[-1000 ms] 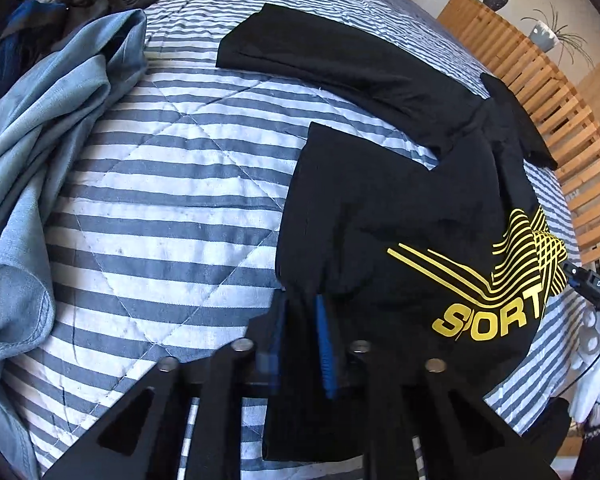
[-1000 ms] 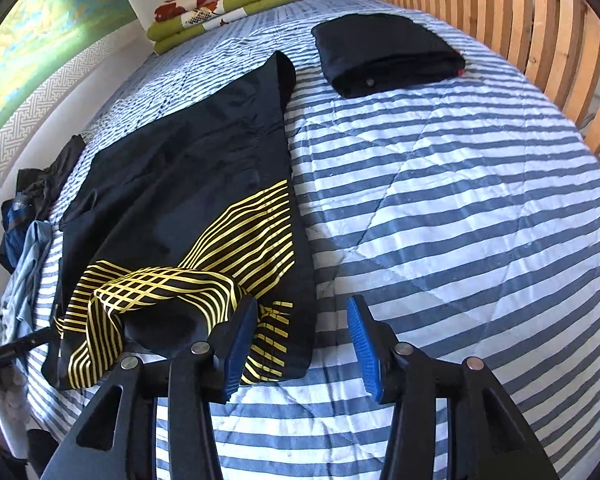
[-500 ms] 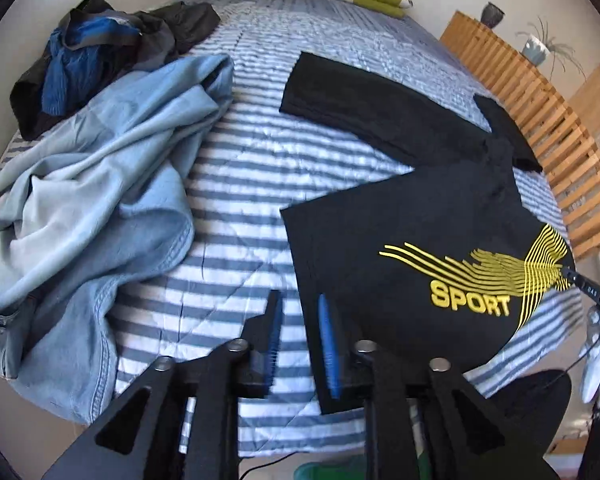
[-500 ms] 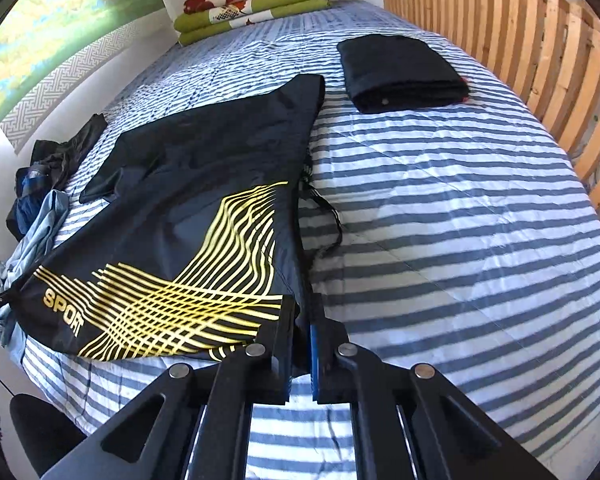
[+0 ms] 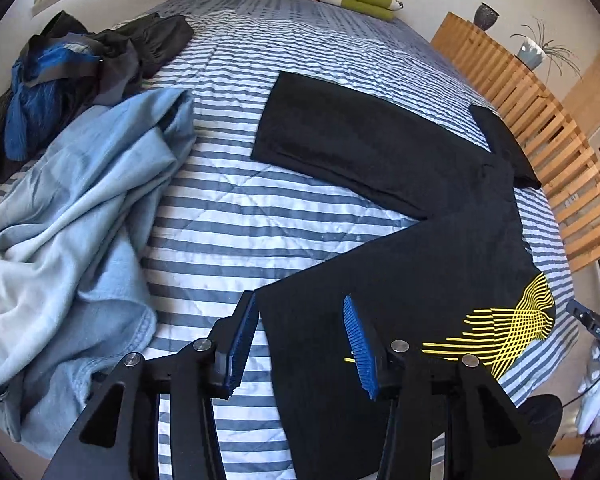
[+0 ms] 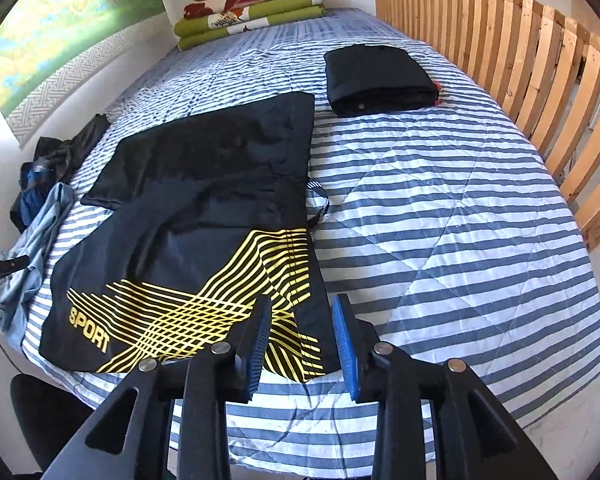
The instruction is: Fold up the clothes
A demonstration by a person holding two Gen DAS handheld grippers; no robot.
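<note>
Black sport trousers [image 5: 412, 264] with a yellow line print and the word SPORT lie spread flat on the striped bed; the right wrist view shows the trousers [image 6: 204, 216] from the waist end. My left gripper [image 5: 300, 316] hovers above their near left corner, its jaws opening with nothing between the blue pads. My right gripper [image 6: 302, 320] hangs over the near right corner by the yellow print, jaws also opening and holding nothing. One trouser leg [image 5: 352, 140] angles away to the upper left.
A crumpled light blue denim shirt [image 5: 80, 216] and a dark heap of clothes [image 5: 72, 72] lie at the left. A folded black garment [image 6: 376, 78] sits near the wooden slatted headboard [image 6: 512, 52]. Folded green blankets [image 6: 252, 12] lie at the far end.
Both grippers held the trousers' corners, spread them flat, then let go and rose. The fabric now lies smooth on the bed and both pairs of jaws have parted.
</note>
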